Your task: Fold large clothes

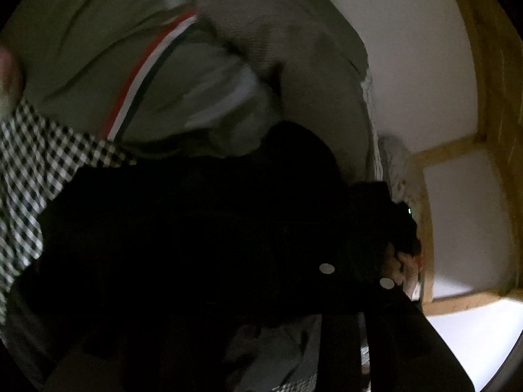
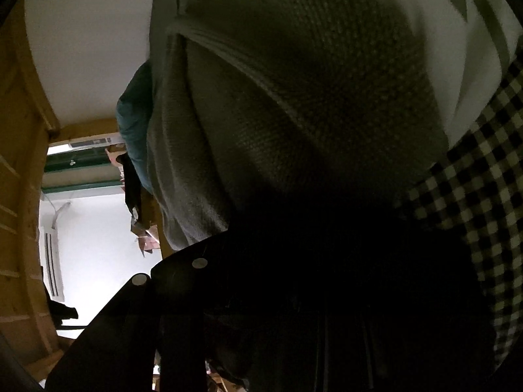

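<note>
From the left wrist, a grey garment (image 1: pixel 228 75) with a red, white and dark stripe (image 1: pixel 143 81) is lying bunched over a black-and-white checked cloth (image 1: pixel 29 150). A black garment (image 1: pixel 196 228) is covering the left gripper (image 1: pixel 356 277); whether its fingers are pinching the cloth cannot be told.

From the right wrist, the grey garment's knit (image 2: pixel 310 98) is filling the frame, the checked cloth (image 2: pixel 474 179) lying at right. The right gripper (image 2: pixel 170 271) is sitting half buried in dark fabric (image 2: pixel 327 277), its grip unreadable. A wooden frame (image 2: pixel 23 196) is standing at left.
</note>
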A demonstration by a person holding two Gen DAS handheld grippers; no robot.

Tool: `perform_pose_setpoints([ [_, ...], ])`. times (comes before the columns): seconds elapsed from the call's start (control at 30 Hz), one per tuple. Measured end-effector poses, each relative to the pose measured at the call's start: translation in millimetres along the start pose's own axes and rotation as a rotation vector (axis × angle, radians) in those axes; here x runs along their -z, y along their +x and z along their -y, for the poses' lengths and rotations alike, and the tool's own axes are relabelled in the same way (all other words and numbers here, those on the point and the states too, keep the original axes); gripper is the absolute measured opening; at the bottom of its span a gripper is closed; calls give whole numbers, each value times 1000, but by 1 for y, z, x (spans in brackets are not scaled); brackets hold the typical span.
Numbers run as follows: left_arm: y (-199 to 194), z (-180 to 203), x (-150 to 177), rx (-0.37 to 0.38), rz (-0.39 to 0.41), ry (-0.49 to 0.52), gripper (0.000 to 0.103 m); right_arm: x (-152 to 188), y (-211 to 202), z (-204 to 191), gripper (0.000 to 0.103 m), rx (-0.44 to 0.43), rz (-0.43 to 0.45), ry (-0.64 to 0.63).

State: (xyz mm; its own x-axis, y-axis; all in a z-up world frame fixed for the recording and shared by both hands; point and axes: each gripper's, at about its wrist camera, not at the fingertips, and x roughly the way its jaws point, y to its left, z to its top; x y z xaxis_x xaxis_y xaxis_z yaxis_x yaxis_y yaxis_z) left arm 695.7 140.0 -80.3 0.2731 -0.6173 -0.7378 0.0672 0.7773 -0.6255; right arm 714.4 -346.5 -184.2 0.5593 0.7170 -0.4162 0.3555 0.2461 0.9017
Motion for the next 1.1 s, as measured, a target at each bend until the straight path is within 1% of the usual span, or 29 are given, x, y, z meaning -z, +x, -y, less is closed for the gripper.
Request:
perform_pose_setpoints([
  [0.07,-1,9,-2,-39,-27,44,32,-1,0,1,26,-13,-16,3],
  [0.1,0,13,-4,-55,-56,63,32,-2,-2,3,26,-19,-23,3],
  [0.17,-1,14,-8,-57,-89,67,32,-2,-4,3,26,-28,-37,3],
  [0.2,0,11,-11,-44,-106,52,32,-2,-6,5,27,-33,-43,4],
  [0.23,2,6,-16,-22,-121,24,32,-1,-7,5,27,-34,-48,1],
  [0.27,7,-9,-22,36,-149,-63,34,-2,-9,4,27,-25,-56,-7],
  [0.3,13,-28,-29,91,-171,-165,41,-1,-10,5,27,-19,-66,-10],
  [0.33,15,-38,-28,111,-186,-215,43,0,-11,4,29,-21,-87,-19],
  [0.37,19,-51,-28,135,-198,-262,44,2,-12,0,48,-50,-110,-43],
  [0.4,21,-59,-27,164,-202,-301,45,6,-16,-4,83,-100,-124,-72],
  [0.43,24,-70,-26,192,-203,-345,46,11,-21,-14,92,-163,-133,-127],
  [0.47,25,-75,-24,181,-199,-357,46,16,-26,-23,96,-185,-131,-172],
  [0.5,25,-75,-23,168,-193,-352,46,23,-37,-37,100,-196,-118,-250],
  [0.6,23,-66,-24,133,-182,-316,47,37,-59,-63,100,-202,-72,-381],
  [0.63,21,-58,-26,124,-177,-285,47,45,-65,-72,100,-179,-72,-437],
  [0.7,20,-41,-29,106,-186,-197,47,71,-65,-92,100,-95,-99,-590],
  [0.77,23,-36,-31,96,-206,-197,47,100,-58,-105,100,-20,-129,-718],
  [0.8,23,-35,-33,96,-214,-203,47,126,-48,-115,100,32,-137,-831],
  [0.83,24,-36,-33,103,-219,-215,47,156,-39,-123,100,57,-146,-949],
  [0.87,25,-37,-33,112,-221,-230,47,179,-31,-127,100,54,-157,-1029],
  [0.9,23,-44,-30,134,-224,-261,47,216,-19,-134,100,22,-176,-1145],
  [0.93,22,-49,-27,153,-223,-289,48,243,-7,-134,100,-12,-210,-1214],
  [0.97,22,-54,-25,172,-221,-312,48,272,16,-135,100,-32,-264,-1249],
  [1.0,20,-57,-22,187,-221,-323,48,281,34,-135,99,-14,-282,-1230],
  [1.03,20,-62,-17,200,-220,-334,48,288,61,-131,99,31,-299,-1159],
  [1.07,19,-64,-14,211,-218,-344,49,288,75,-127,91,60,-298,-1099],
  [1.1,17,-66,-11,217,-215,-346,49,278,98,-116,77,94,-274,-971],
])
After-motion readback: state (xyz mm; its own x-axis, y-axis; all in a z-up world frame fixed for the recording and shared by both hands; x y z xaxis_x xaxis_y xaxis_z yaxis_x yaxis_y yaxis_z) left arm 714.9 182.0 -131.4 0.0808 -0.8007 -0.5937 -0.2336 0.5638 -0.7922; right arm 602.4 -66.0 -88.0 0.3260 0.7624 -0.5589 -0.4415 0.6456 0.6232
